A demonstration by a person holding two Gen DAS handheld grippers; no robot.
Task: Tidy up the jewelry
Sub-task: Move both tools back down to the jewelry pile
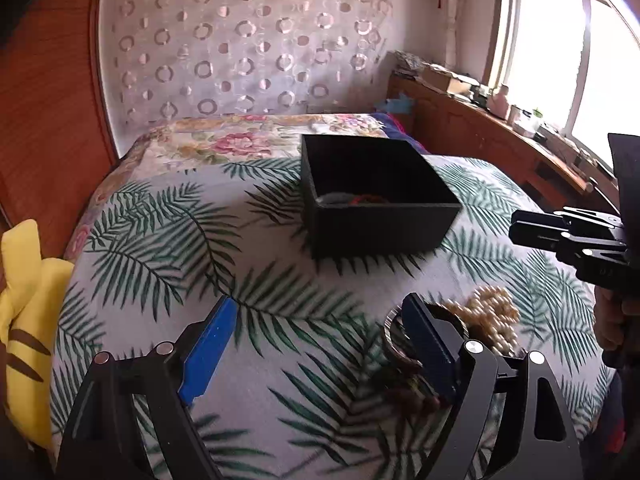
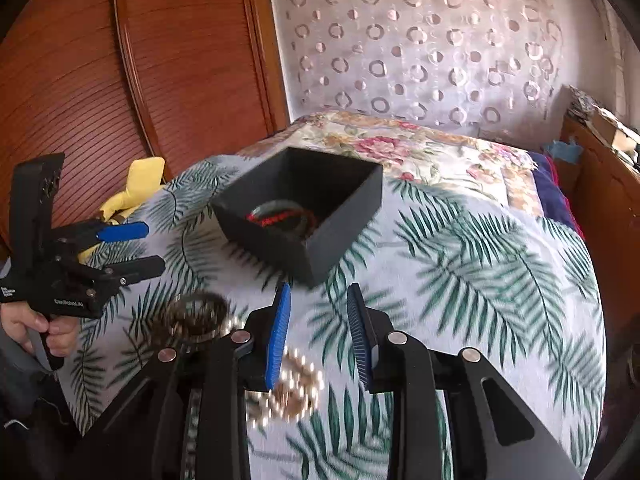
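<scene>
Square matte-black box [image 2: 320,216] on leaf-print bedspread [image 2: 480,280]

**Colours and patterns on the bed**

White bedspread [image 1: 280,380] printed with green palm fronds; beyond it a quilt [image 1: 224,136] in pink and cream florals. Matte black box [image 1: 380,216], red and dark bangles [image 2: 280,216] inside. Pale gold bead necklace [image 2: 296,392]. Black tongs with blue pads [image 2: 279,336]. Yellow cushion [image 1: 24,300], brown stripes. Reddish-brown wood panelling [image 2: 140,60]
</scene>
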